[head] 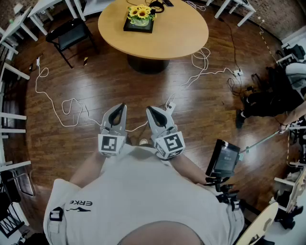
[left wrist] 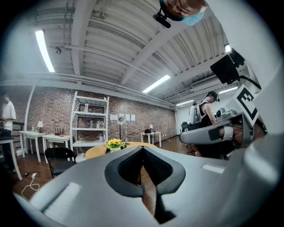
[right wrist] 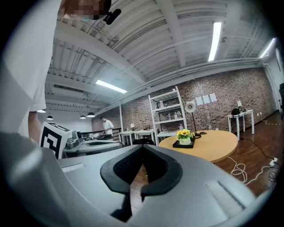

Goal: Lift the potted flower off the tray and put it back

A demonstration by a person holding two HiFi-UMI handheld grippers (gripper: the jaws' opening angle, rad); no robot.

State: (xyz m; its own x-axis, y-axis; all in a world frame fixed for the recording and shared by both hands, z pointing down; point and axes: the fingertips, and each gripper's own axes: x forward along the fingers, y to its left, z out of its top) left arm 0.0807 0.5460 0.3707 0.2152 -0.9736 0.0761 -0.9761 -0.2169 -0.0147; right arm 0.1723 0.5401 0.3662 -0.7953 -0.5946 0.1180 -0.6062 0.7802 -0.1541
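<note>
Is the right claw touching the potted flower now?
Apart. In the head view the right claw is shut and empty, and a stretch of floor lies between it and the potted flower on the table.

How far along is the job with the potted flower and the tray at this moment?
Done: no sign of a lift; the white pot of yellow flowers sits on the black square tray on the round wooden table. In hand: nothing; the left claw and right claw are shut, empty, near the person's body, apart from the table. Left: probably everything, approach, lift, put back.
</note>
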